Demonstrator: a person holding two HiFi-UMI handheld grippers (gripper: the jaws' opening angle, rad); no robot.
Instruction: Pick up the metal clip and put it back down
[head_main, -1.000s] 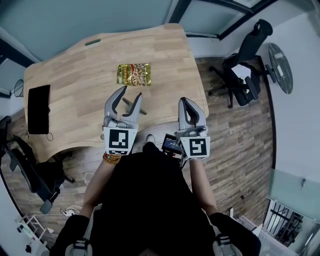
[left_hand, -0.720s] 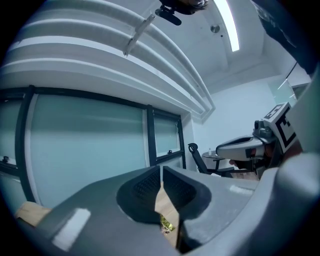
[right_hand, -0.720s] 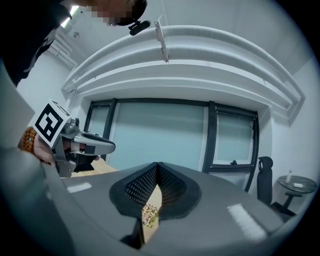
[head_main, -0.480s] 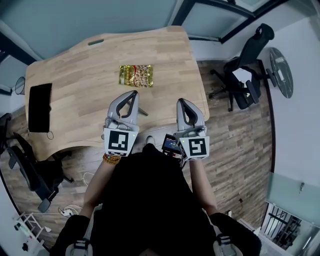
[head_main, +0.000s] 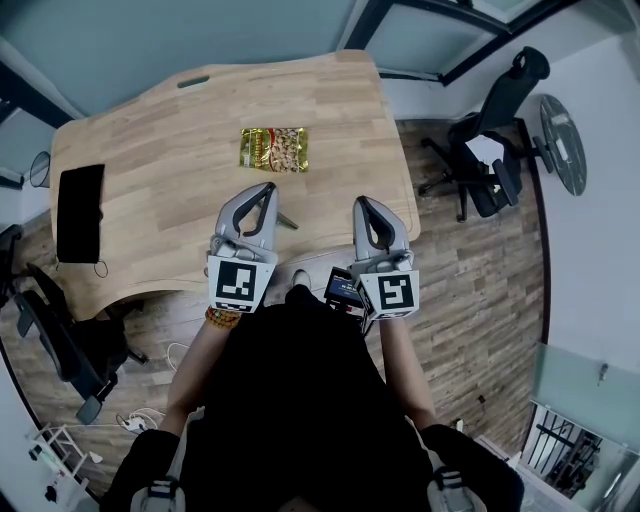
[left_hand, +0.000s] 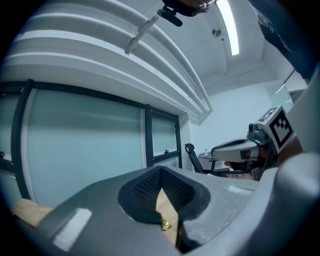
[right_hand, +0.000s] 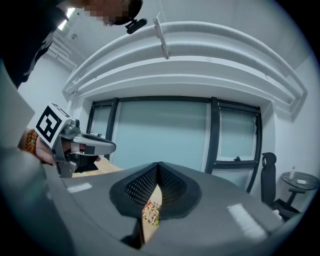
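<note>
Your metal clip shows only as a short, dark, slender tip lying on the wooden surface. It is close to the front edge, the one nearest you, and roughly midway along that edge. The visible tip angles toward the surface's right edge and slightly toward you. The rest of the clip is hidden under your left gripper, so its full shape cannot be made out. In the left gripper view, the fingers meet at their tips and no clip appears between them.
</note>
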